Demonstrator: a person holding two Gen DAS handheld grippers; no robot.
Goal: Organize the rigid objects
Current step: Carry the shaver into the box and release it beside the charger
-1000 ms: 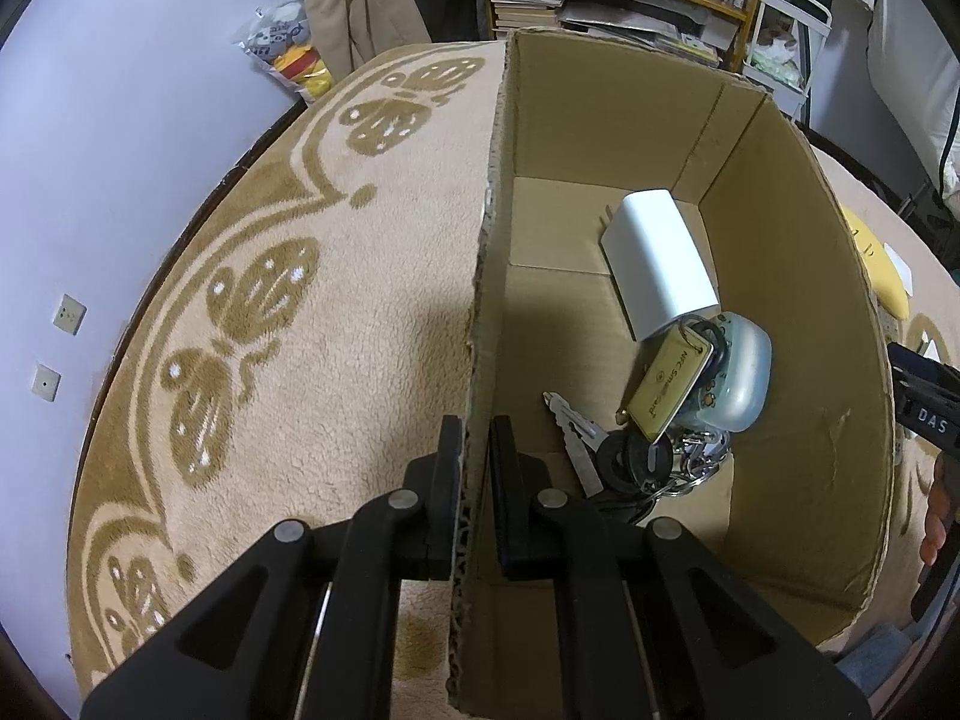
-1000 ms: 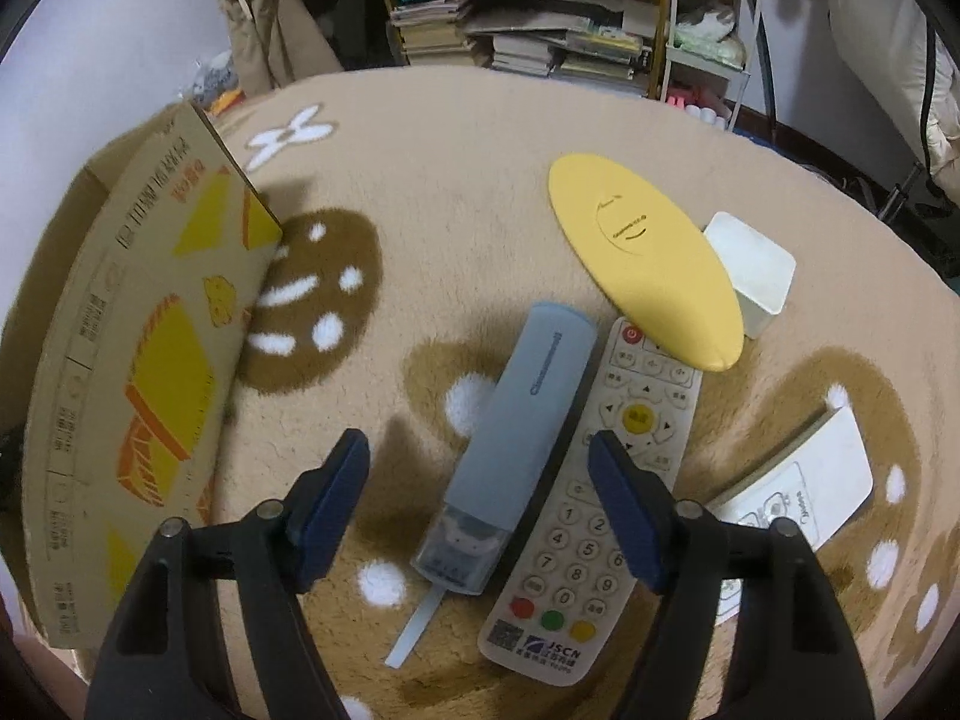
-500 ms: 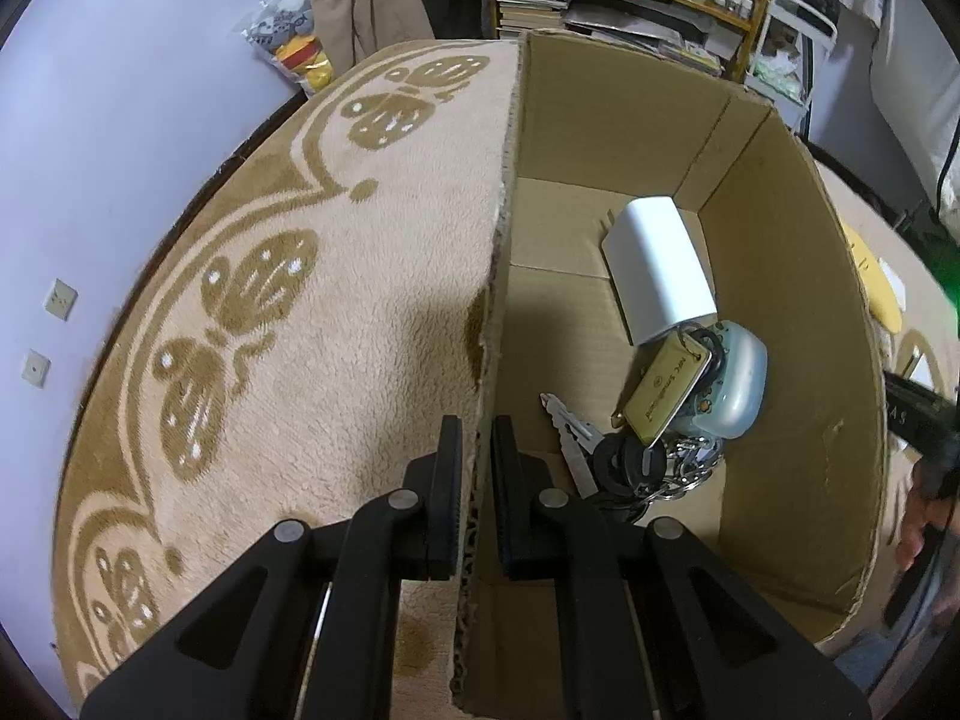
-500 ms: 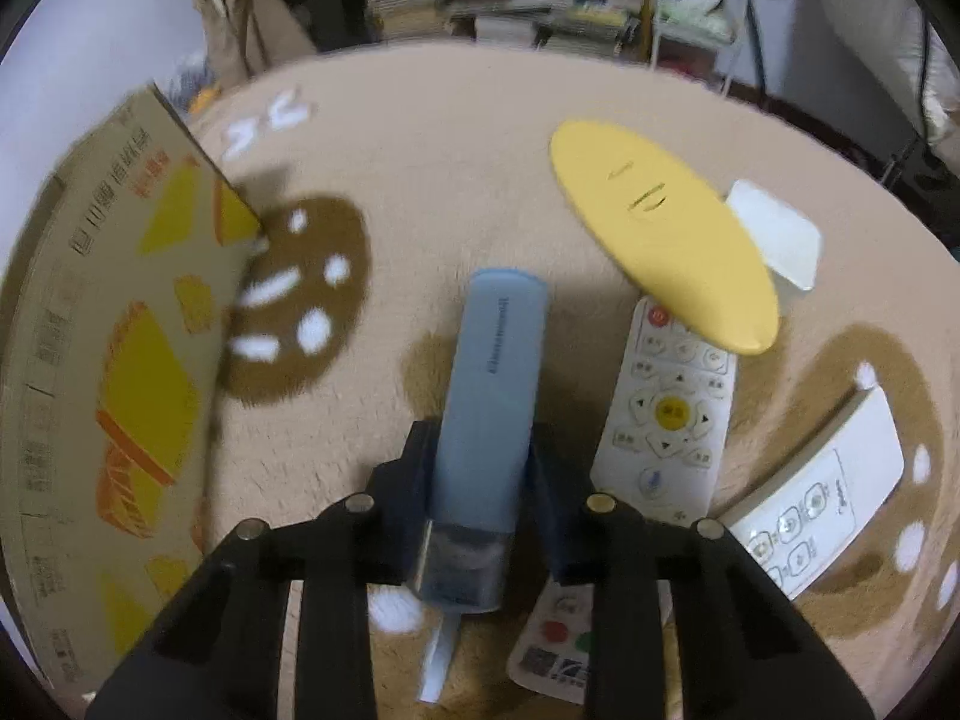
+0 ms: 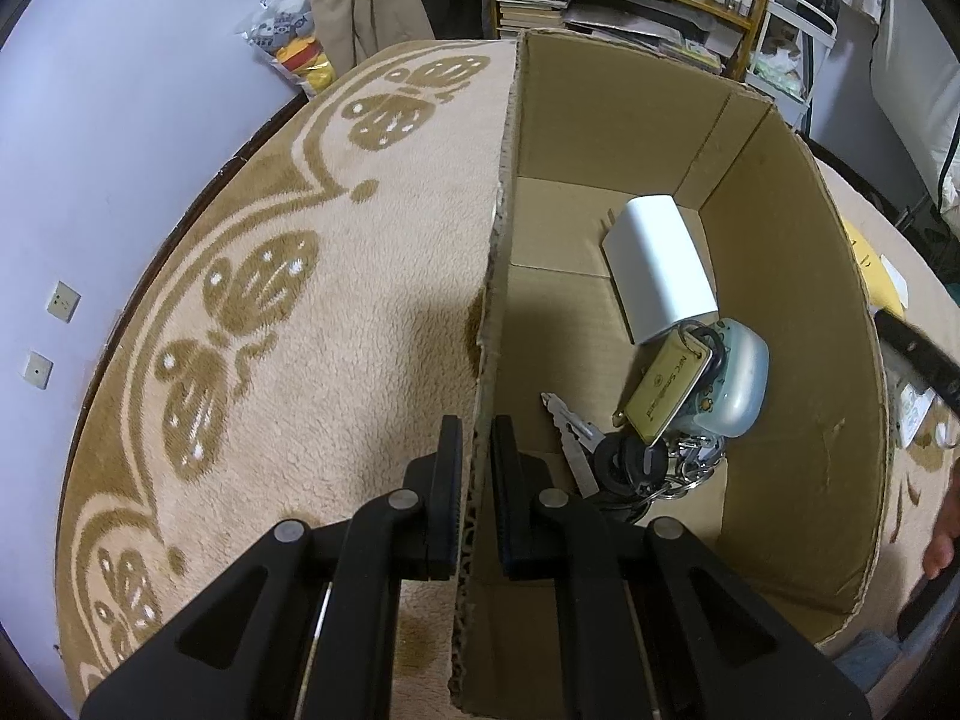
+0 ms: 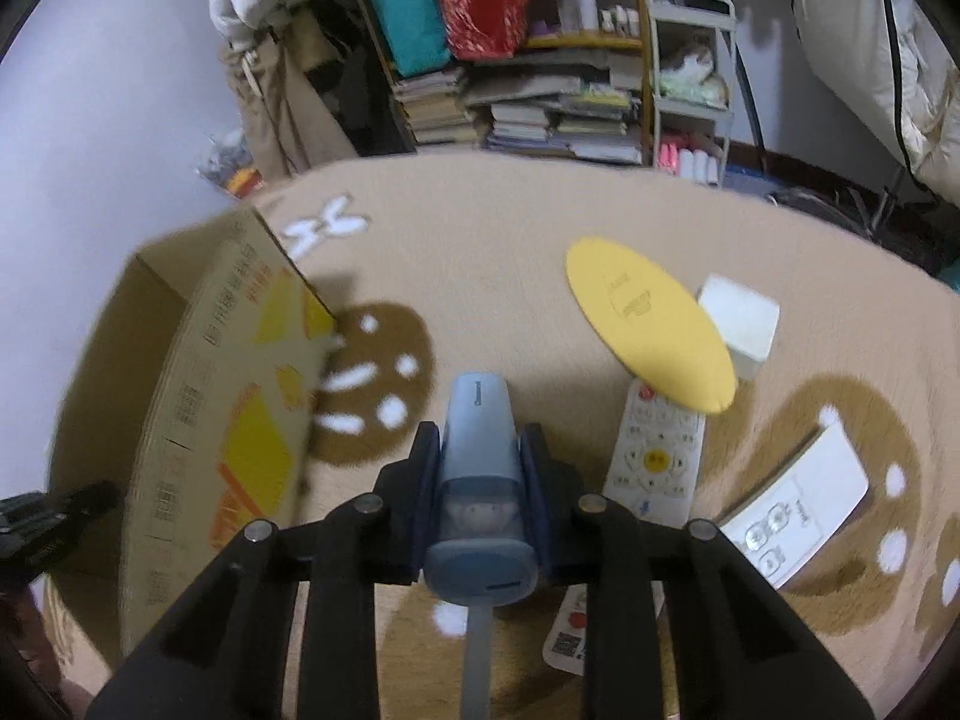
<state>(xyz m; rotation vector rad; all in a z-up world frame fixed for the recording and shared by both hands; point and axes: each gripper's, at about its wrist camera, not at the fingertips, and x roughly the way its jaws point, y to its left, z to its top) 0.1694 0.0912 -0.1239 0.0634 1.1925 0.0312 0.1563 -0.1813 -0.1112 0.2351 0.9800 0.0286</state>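
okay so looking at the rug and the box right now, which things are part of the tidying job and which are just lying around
Part of the job:
cardboard box, blue device, key bunch, white remote, yellow disc

Just lying about:
stacked books, red bag, plush bag

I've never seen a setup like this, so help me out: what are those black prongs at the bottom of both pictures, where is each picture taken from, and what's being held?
The black prongs are two-finger grippers that a person holds, one in each hand. Each carries a wide-angle camera looking forward along its fingers, so one picture comes from each.

In the left view, the left gripper is shut on the near wall of an open cardboard box, steadying it. Inside lie a white case, a bunch of keys with a yellow tag and a pale blue rounded case.

In the right view, the right gripper is shut on a blue-grey device. On the carpet beyond lie a white remote, a yellow oval disc, a white box and a second white remote.
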